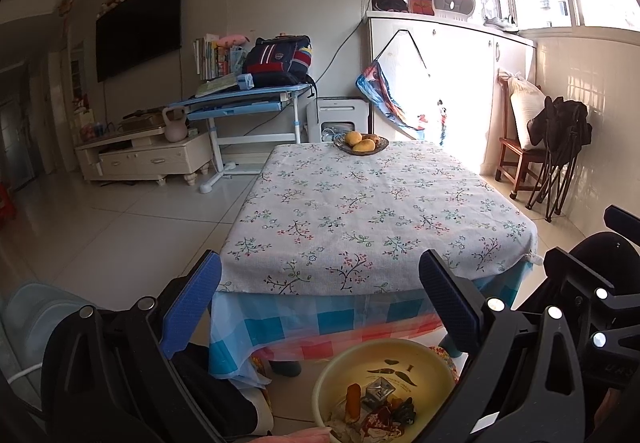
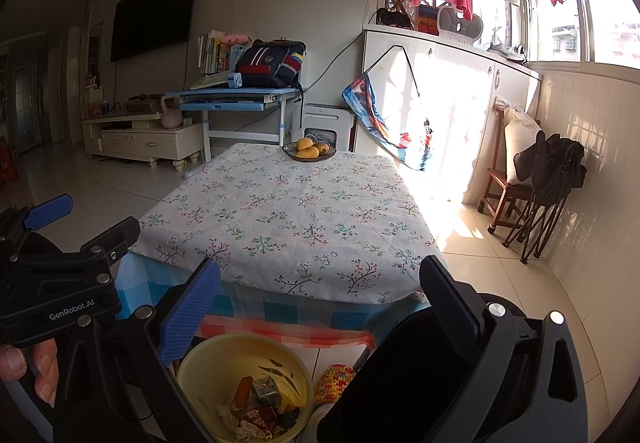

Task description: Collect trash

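A yellow bin (image 1: 420, 359) stands on the floor in front of the table, holding crumpled wrappers, a small carton and orange peel (image 1: 372, 407). It also shows in the right wrist view (image 2: 208, 359) with the same trash (image 2: 260, 403) inside. My left gripper (image 1: 320, 307) is open and empty, above and just behind the bin. My right gripper (image 2: 320, 307) is open and empty, beside the left one, which shows at the left of its view (image 2: 60, 251). Both hang near the table's front edge.
The table (image 1: 360, 211) has a floral cloth and a fruit bowl (image 1: 361, 143) at its far end. A colourful knitted thing (image 2: 334, 379) lies by the bin. A wooden chair and folded black chair (image 2: 548, 195) stand right. A blue desk (image 1: 248, 99) and TV cabinet stand behind.
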{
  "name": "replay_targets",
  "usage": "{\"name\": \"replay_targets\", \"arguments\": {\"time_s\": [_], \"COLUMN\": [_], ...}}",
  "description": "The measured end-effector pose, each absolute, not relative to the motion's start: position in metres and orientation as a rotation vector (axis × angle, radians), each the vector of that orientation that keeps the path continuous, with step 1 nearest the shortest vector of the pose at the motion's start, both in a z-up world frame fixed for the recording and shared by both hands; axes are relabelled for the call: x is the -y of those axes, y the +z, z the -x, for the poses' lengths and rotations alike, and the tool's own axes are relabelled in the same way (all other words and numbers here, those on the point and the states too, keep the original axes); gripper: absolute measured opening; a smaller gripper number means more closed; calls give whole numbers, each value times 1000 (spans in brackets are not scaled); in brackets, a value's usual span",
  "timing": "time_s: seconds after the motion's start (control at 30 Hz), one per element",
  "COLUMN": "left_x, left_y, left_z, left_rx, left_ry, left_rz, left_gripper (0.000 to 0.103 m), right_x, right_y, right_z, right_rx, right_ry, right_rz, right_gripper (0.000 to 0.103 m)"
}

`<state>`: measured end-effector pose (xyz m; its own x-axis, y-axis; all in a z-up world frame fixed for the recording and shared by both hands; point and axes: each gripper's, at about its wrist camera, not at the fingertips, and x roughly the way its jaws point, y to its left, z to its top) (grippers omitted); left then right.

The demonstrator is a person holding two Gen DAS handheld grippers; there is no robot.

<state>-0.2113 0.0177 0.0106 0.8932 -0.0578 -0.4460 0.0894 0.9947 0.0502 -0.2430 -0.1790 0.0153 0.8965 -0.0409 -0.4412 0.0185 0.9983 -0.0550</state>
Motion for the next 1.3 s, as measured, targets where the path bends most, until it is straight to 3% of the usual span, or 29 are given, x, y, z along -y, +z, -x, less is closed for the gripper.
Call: {"name": "replay_targets", "arguments": {"time_s": [1.3], "left_x": [-31], "left_y": [-10], "left_z": [192], "left_rx": [-562], "left_ry": [-49], "left_rz": [-13], "left_gripper": [96], "right_x": [178], "right_y": [16], "right_z": [241], "right_rx": [-463], "right_ry": [-31], "right_rz": [54], "right_gripper": [95]}}
